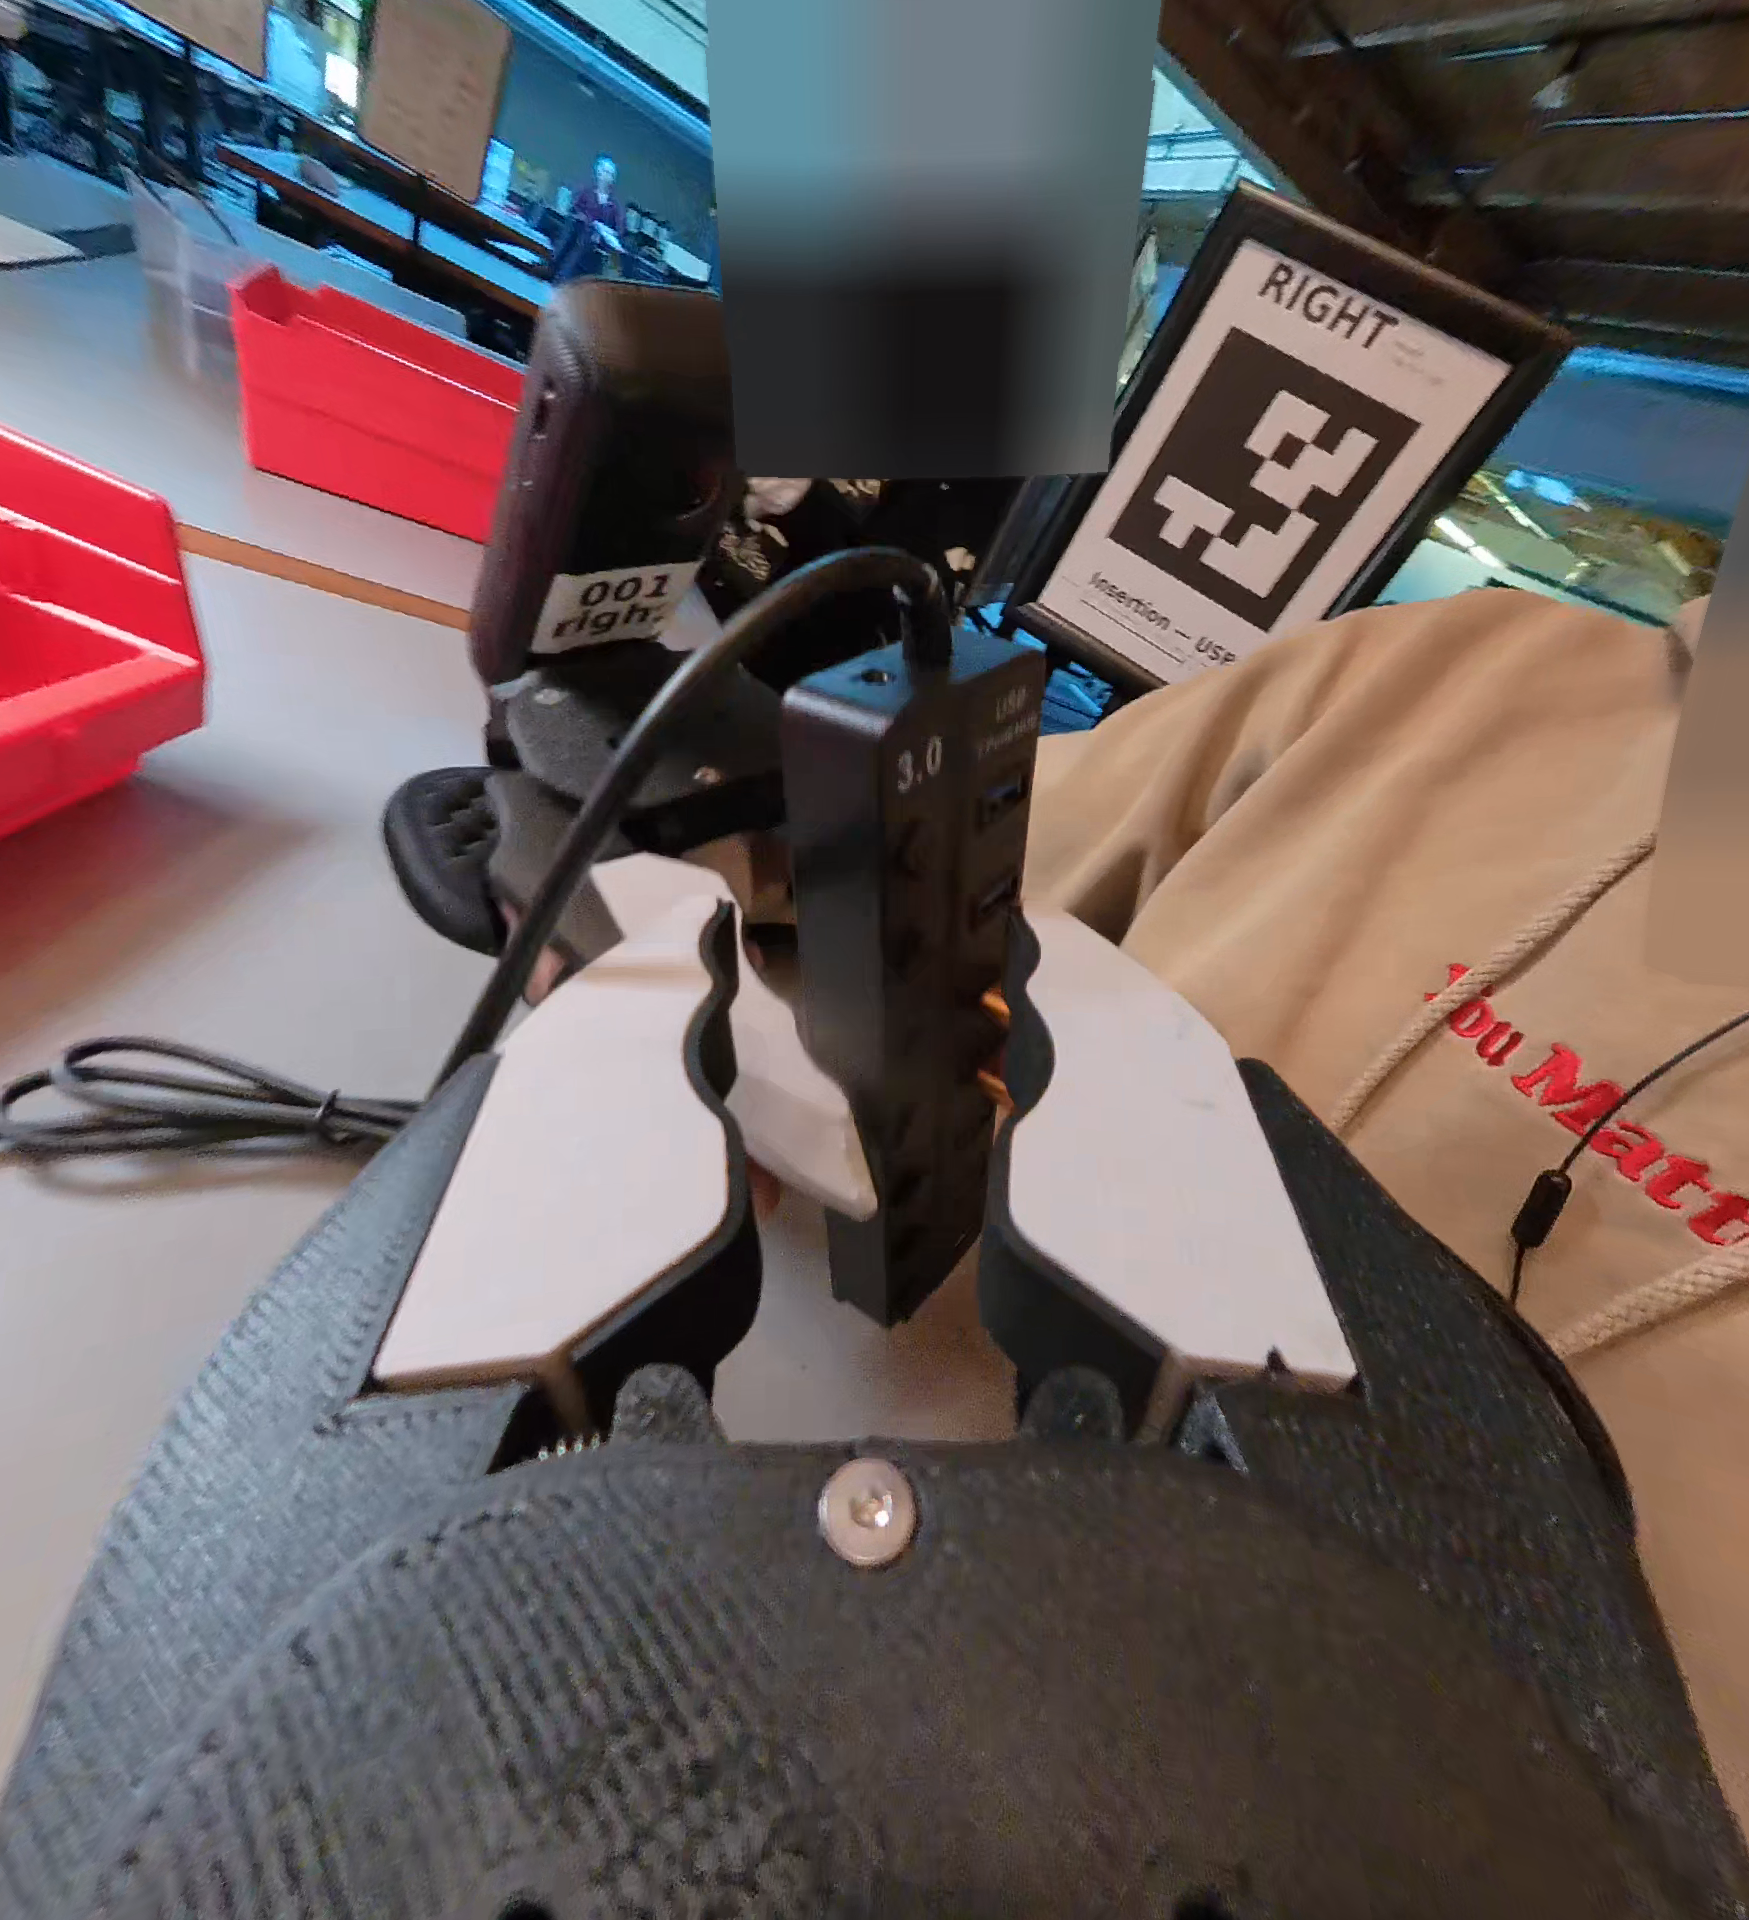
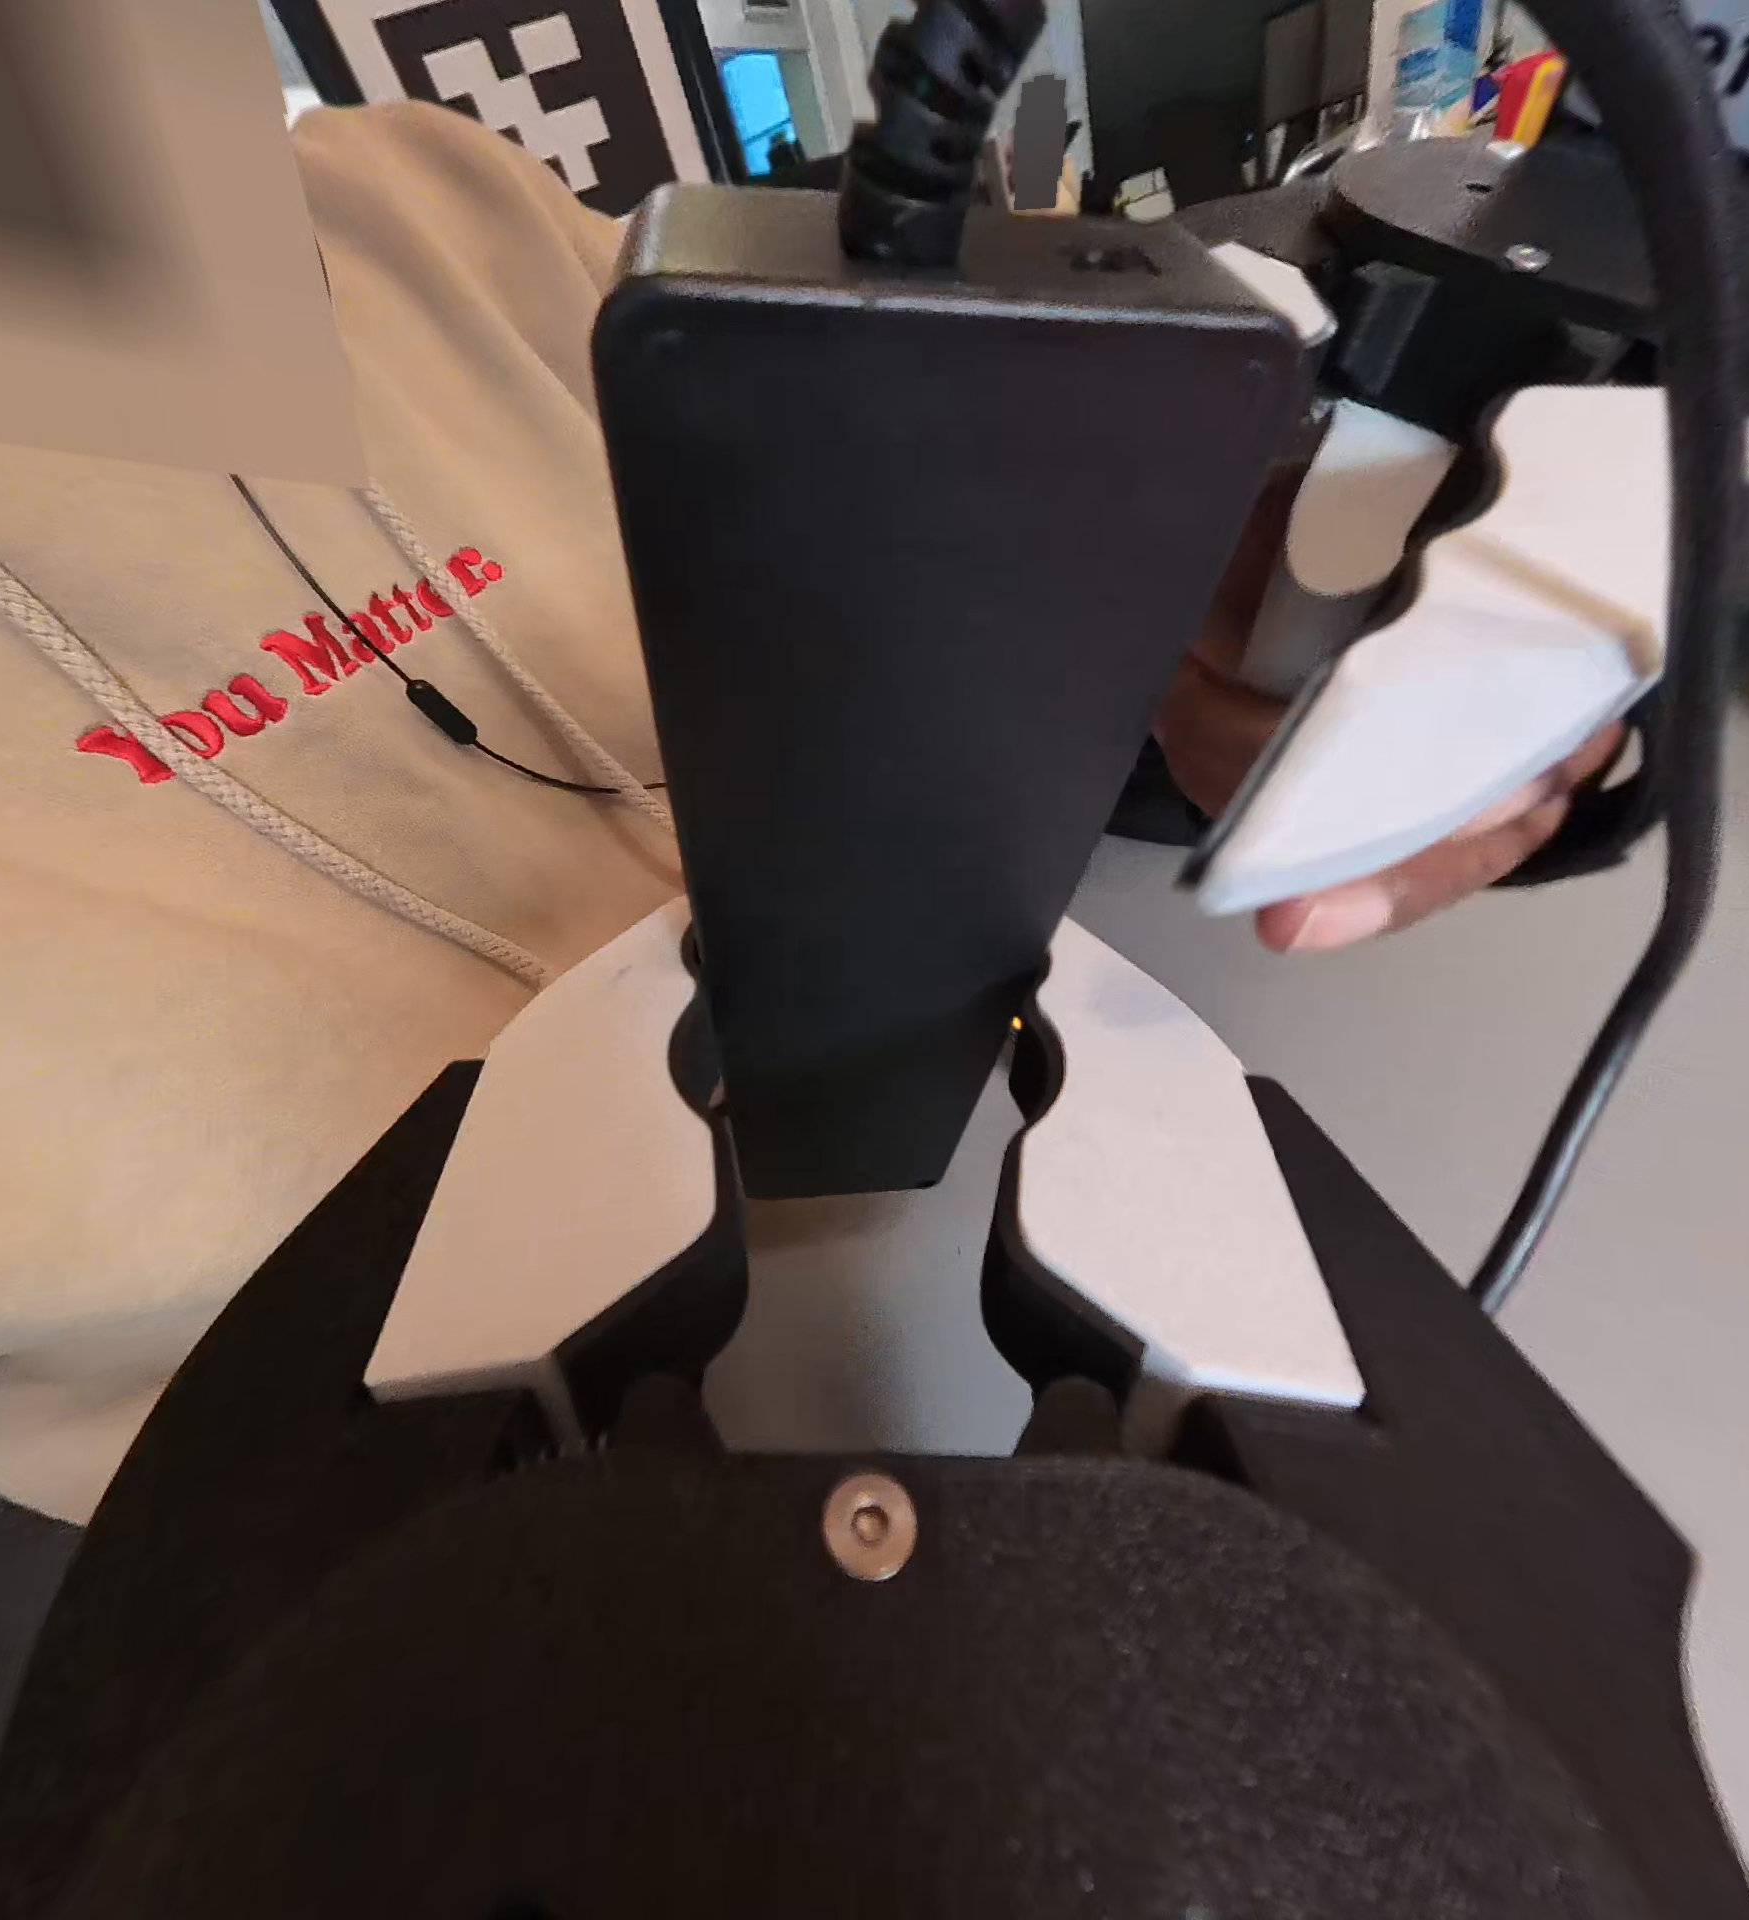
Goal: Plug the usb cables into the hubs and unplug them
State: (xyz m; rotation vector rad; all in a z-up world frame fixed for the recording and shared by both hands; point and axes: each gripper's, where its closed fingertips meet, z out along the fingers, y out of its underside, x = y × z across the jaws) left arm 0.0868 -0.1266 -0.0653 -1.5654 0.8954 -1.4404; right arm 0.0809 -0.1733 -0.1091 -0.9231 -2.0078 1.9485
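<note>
Because the black USB hub [image 2: 937, 665] stands lengthwise between the fingers of the right gripper [image 2: 865, 1081], its long axis running straight out from the claw, the coming move turns on who keeps hold of it. That claw is narrowed onto the hub's near end, both inner edges touching its sides, so it appears to pinch the hub. In the left wrist view the same hub [image 1: 906, 935] sits between the fingers of the left gripper [image 1: 865, 1039], port face turned toward the right finger; this claw is partly spread, touching on the right with a gap on the left, so a firm grip cannot be told. Beyond the hub's far end its black cable [image 1: 641, 748] arches out and drops leftward past the left finger to a coil on the table [image 1: 226, 935]. Farther off stand red bins [image 1: 371, 416].
</note>
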